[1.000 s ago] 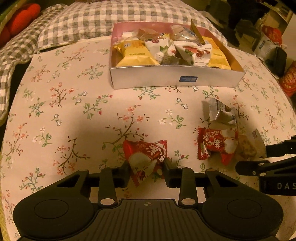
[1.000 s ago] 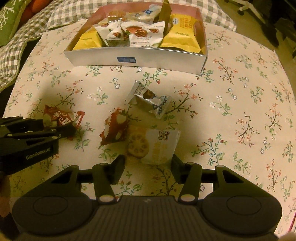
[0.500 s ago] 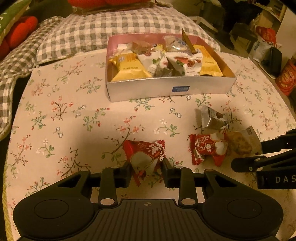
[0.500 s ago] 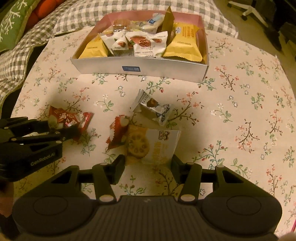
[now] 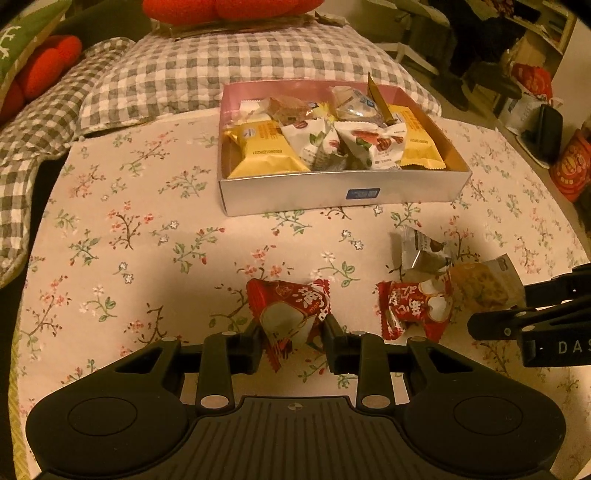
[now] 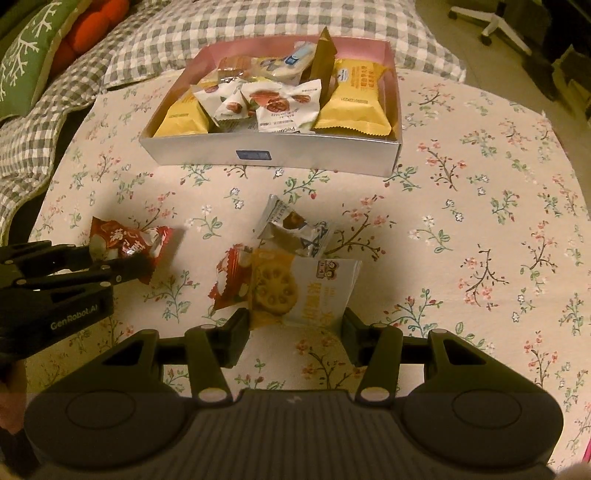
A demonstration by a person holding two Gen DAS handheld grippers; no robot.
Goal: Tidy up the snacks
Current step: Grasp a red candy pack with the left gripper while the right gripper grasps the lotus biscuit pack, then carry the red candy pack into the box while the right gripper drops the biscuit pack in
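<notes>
- Gripping now: left tongs pinched tight on a red pack, fingers pressed into the wrapper on both sides, pack at the near edge of the floral cloth.
- Right tongs set wide around the lotus-chip bag; fingers flank its near edge, looks like contact but can't say it's firmly clamped – prob. just closing.
- Box at the far side of the cloth, w/ plenty inside: yellow packs, white nut packs, more behind.
- Progress call: most snacks are boxed. Left out: 4 items – held red pack, chip bag, 2nd red pack, silver pack.
- 2nd red pack is tucked under the chip bag's left edge, touching; silver pack just beyond, touching the bag's far edge. Lifting the bag may drag either one.
- Next, my guess: carry both grabbed packs fwd to the box, then come back for the last 2.
- Left view only: how the left fingers bite the red pack; shelves & bags off to the right of the room.
- Right view only: chip bag's full face and the fingers round it, plus an office chair top right. Left view shows the right tongs only from the side, so their gap isn't readable there.
</notes>
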